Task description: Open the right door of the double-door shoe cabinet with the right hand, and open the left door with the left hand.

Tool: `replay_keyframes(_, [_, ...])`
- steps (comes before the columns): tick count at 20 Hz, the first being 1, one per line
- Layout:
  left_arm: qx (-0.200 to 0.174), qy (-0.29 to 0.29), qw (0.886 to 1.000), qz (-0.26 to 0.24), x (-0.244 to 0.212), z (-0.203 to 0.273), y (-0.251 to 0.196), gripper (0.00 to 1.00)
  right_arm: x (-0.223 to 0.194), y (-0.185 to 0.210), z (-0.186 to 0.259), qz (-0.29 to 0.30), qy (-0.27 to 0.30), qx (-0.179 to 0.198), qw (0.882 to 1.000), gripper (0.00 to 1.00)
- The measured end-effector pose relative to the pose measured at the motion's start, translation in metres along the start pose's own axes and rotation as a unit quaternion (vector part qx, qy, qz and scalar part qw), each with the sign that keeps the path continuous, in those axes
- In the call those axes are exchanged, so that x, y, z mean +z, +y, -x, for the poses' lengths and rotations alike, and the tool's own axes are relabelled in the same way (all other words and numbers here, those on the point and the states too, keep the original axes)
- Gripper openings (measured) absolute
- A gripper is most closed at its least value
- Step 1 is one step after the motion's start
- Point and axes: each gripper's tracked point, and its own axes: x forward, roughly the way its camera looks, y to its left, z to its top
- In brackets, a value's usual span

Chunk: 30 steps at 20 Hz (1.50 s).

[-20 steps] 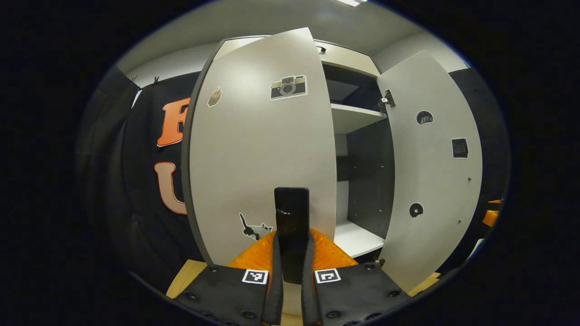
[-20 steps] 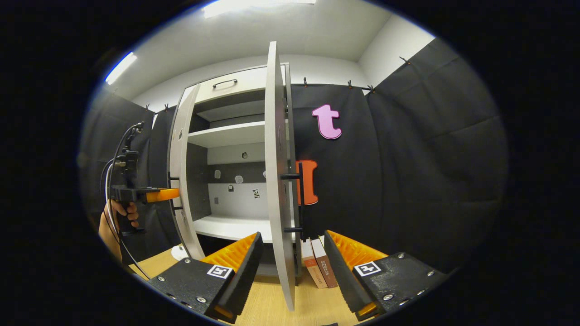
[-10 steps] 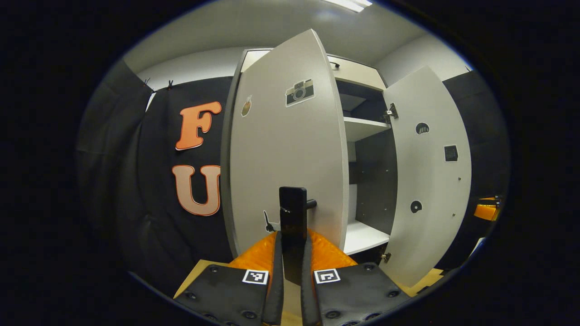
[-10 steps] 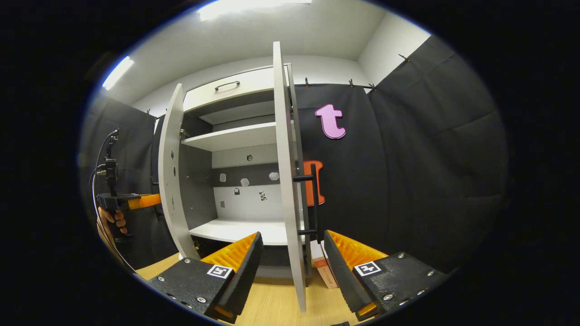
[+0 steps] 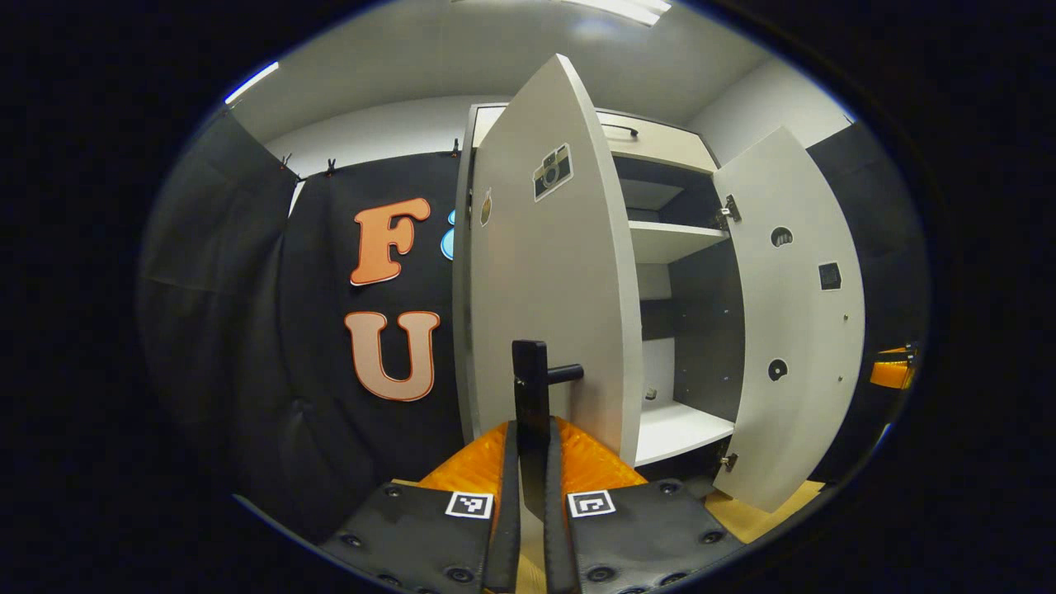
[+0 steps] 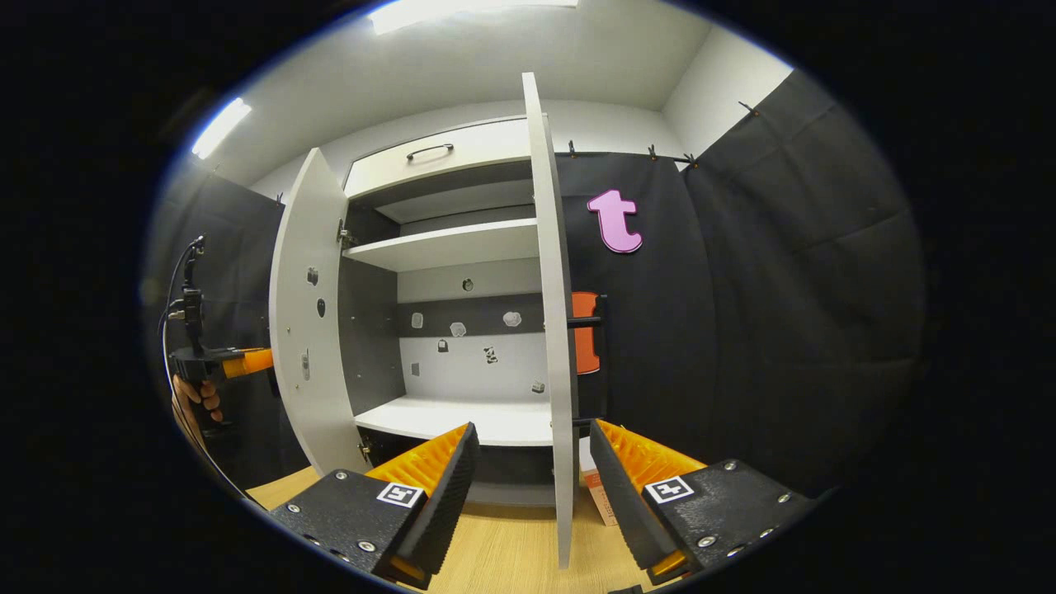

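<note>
**Left door swung wider on its handle**

The tall pale-grey shoe cabinet (image 6: pixel 462 247) stood against the booth wall. The left gripper (image 5: pixel 530 487) pinched the left door's (image 5: pixel 553 297) black bar handle (image 5: pixel 530 388) to pull it; versus a second ago, it stood wider. The right gripper (image 6: pixel 528 487) was spread, straddling the right door's (image 6: pixel 557 330) edge untouched.

In the left gripper view, the left gripper (image 5: pixel 530 462) sits at six o'clock, its two fingers (image 5: pixel 503 487) drawn close together and pressed on a dark upright handle bar (image 5: pixel 530 412) between them. In the right gripper view, the right gripper (image 6: pixel 528 462) sits at six o'clock with fingers spread wide, touching nothing. At nine o'clock in that view, a hand (image 6: pixel 191 403) grips the left gripper's stem, well apart.
</note>
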Motion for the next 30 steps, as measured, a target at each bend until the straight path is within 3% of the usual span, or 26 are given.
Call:
replay_keyframes(9, [0.031,0.008,0.999,-0.001,-0.007,0.005,0.015,0.19,0.002,0.005,0.018,0.026,0.004,0.003,1.0,0.82])
replay_keyframes(13, [0.059,-0.003,0.998,-0.001,-0.005,0.007,0.034,0.12,0.0,0.008,0.018,0.042,0.007,0.005,0.999,0.82])
replay_keyframes(17, [0.031,-0.012,0.999,0.03,-0.005,0.0,0.023,0.1,-0.001,0.018,0.015,0.043,0.009,0.018,0.999,0.84])
replay_keyframes(22, [0.039,-0.013,0.999,-0.007,-0.008,0.009,0.036,0.16,0.004,0.024,0.014,0.051,-0.001,0.024,0.998,0.85])
replay_keyframes(27, [0.025,-0.017,1.0,-0.002,-0.007,0.011,0.029,0.16,0.002,0.02,0.011,0.074,-0.004,0.019,0.997,0.86])
replay_keyframes(28, [0.031,-0.018,0.999,-0.002,-0.006,0.012,0.031,0.16,0.002,0.021,0.01,0.071,-0.006,0.021,0.997,0.91])
replay_keyframes(30, [0.04,-0.024,0.999,-0.007,-0.002,0.014,0.032,0.17,0.0,0.024,0.009,0.06,-0.004,0.031,0.998,0.86])
